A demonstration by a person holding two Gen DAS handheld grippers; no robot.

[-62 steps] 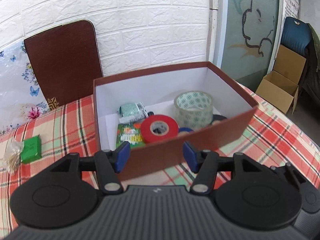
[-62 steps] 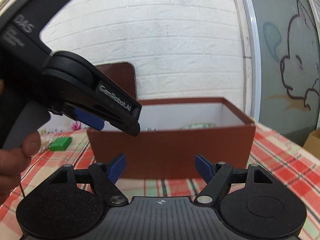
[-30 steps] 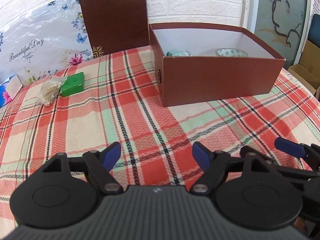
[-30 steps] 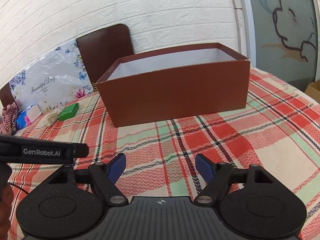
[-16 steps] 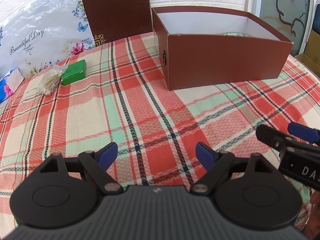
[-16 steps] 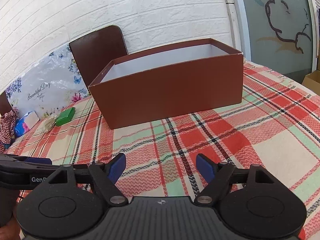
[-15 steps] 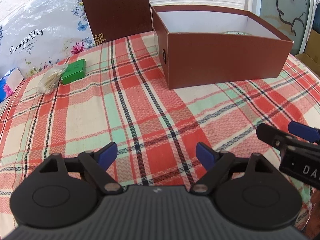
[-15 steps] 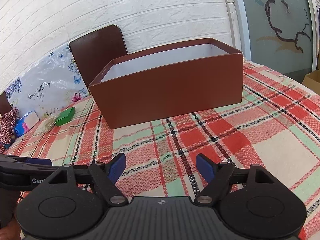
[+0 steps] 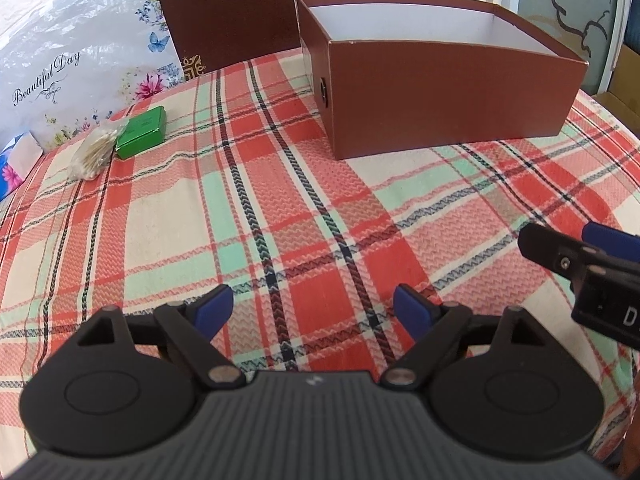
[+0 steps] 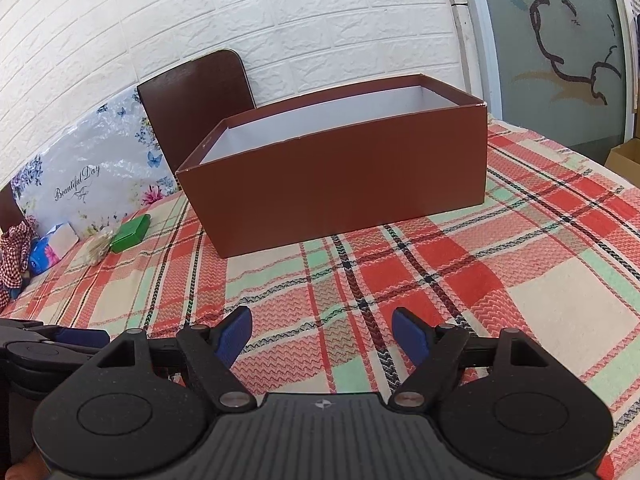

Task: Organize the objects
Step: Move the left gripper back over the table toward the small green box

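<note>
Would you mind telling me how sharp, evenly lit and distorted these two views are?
Left wrist view: sharp, bright daylight, plaid tablecloth lines bow outward. Right wrist view: equally sharp, brick wall courses curve, corners darken; brown box casts only a soft shadow.

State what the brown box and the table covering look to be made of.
Brown box: likely cardboard, with a smooth matte brown outside, a white lining, thin straight walls and sharp folded corners. Table covering: woven fabric, matte, with a zigzag weave texture visible in its red, green and cream plaid.

Home dining room, plaid tablecloth [image 9: 280, 184], chair [image 10: 196, 108], brick wall [image 10: 280, 20]
</note>
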